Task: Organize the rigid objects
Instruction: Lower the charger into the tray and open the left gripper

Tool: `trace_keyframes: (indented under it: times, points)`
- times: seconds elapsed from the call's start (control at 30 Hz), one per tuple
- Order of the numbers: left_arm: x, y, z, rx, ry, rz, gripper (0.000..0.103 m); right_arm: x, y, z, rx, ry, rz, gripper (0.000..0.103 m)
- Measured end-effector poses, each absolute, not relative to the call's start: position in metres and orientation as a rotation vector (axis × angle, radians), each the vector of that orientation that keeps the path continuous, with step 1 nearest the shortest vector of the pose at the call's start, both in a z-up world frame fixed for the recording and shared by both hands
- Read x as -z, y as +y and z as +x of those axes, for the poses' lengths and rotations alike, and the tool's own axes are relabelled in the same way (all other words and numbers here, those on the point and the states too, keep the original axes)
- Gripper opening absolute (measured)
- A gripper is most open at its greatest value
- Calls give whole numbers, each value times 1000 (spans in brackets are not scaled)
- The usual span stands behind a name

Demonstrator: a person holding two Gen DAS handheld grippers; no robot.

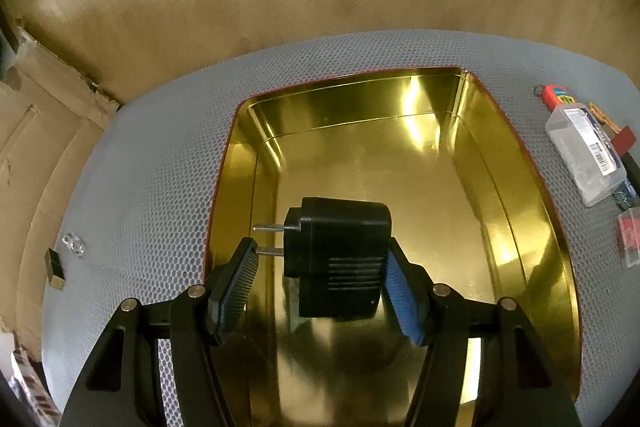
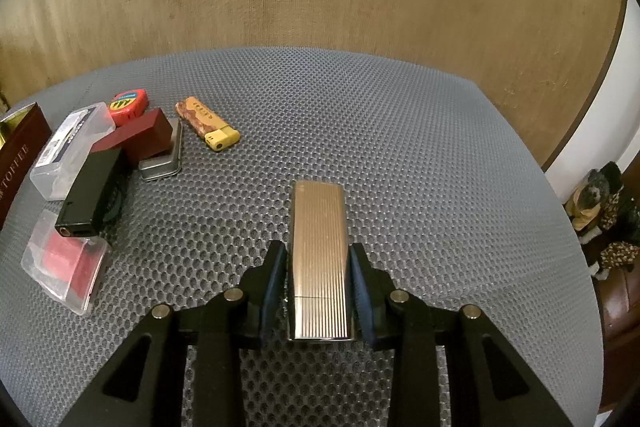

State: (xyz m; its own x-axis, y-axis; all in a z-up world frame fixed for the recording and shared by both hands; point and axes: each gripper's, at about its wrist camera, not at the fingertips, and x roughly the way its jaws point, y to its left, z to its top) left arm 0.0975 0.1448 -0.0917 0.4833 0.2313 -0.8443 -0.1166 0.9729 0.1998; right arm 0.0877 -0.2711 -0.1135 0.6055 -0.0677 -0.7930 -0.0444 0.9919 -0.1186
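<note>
The left gripper (image 1: 320, 283) pinches a black plug adapter (image 1: 338, 259) across its prongs and far end, holding it low inside the gold tin (image 1: 516, 187), near the tin's left wall. It looks stiff and light; the smooth body seems a surer place to hold than the thin metal prongs. The right gripper (image 2: 319, 291) is closed on a ribbed metal lighter (image 2: 319, 259) by its long sides, well right of the tin, over the grey mesh mat (image 2: 400, 147); polished metal may slip. Only the right view shows the yellow lighter (image 2: 208, 125) and black lighter (image 2: 90, 193) waiting near the tin; only the left shows the tin's bare floor.
</note>
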Motion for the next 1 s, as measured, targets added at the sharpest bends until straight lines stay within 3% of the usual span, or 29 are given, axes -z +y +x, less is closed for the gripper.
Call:
trace_keyframes:
  times: [0.6, 1.0]
  points:
    - [91, 144, 95, -185, 1025, 114, 60, 114, -255, 81, 30, 916, -167, 33]
    - [55, 137, 48, -178, 889, 109, 74, 111, -238, 77, 42, 913, -189, 33]
